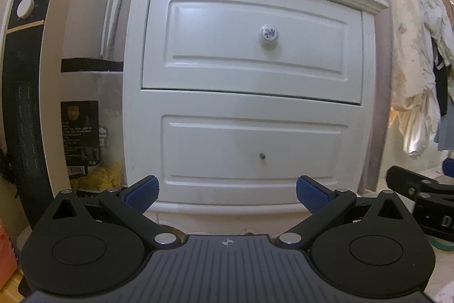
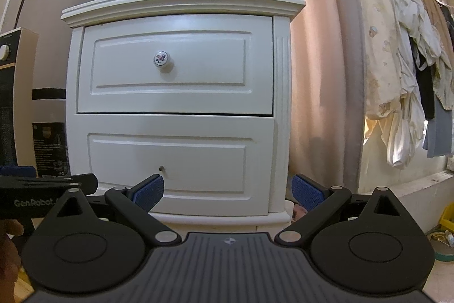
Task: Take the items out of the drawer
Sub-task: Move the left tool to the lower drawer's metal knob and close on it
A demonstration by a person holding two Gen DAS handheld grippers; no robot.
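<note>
A white two-drawer nightstand (image 1: 249,104) stands ahead, also in the right wrist view (image 2: 176,110). Its top drawer (image 1: 252,39) is shut and has a round white knob with a blue flower print (image 1: 269,33), which also shows in the right wrist view (image 2: 162,59). The bottom drawer (image 1: 252,149) is shut and has only a small metal stud (image 1: 262,156). My left gripper (image 1: 227,190) is open and empty, a short way in front of the bottom drawer. My right gripper (image 2: 227,190) is open and empty, in front of the nightstand's lower right corner. No drawer contents show.
A tall black-and-cream heater (image 1: 28,93) stands left of the nightstand, with a clear bin and a dark printed bag (image 1: 82,132) between them. A pink curtain (image 2: 312,75) hangs behind. Clothes (image 2: 397,75) hang at the right. The other gripper (image 1: 420,189) shows at the right edge.
</note>
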